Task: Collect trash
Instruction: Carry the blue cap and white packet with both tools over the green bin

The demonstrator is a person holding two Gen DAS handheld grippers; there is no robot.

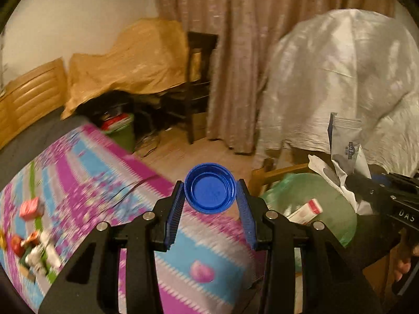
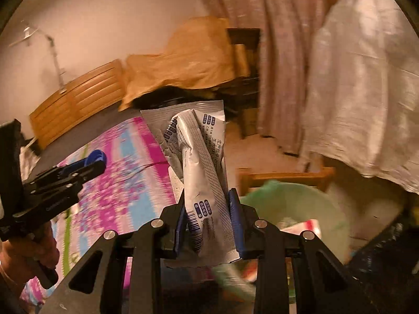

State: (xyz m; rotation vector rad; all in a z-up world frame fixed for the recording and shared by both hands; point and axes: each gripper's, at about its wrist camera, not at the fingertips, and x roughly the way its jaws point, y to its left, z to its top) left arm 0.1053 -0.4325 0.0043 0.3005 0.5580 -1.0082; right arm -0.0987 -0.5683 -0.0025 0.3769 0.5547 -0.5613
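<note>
A blue bottle cap [image 1: 210, 188] is clamped between the pads of the left gripper [image 1: 211, 196], its open side turned toward the camera, at the centre of the left wrist view. A crumpled silver wrapper [image 2: 203, 180] is pinched by the narrowly set right gripper [image 2: 208, 219], its long axis standing roughly upright and projecting well above the fingertips. Both items are thus carried off the bed [image 1: 110, 183], whose pink and blue patterned cover fills the lower left of each frame. The green-lined trash bin [image 1: 330, 198] is seen at the lower right of both views, just beyond the bed's edge, with a red and white carton [image 1: 305, 210] already lying inside. The bin lies to the right of and below both grippers; the right gripper is judged the nearer, so its wrapper is likely to be released first. Further litter [image 1: 34, 238] remains on the bed at the far lower left. Behind, a curtain [image 1: 235, 52] and a white covered bulk [image 1: 340, 78] are visible.
</note>
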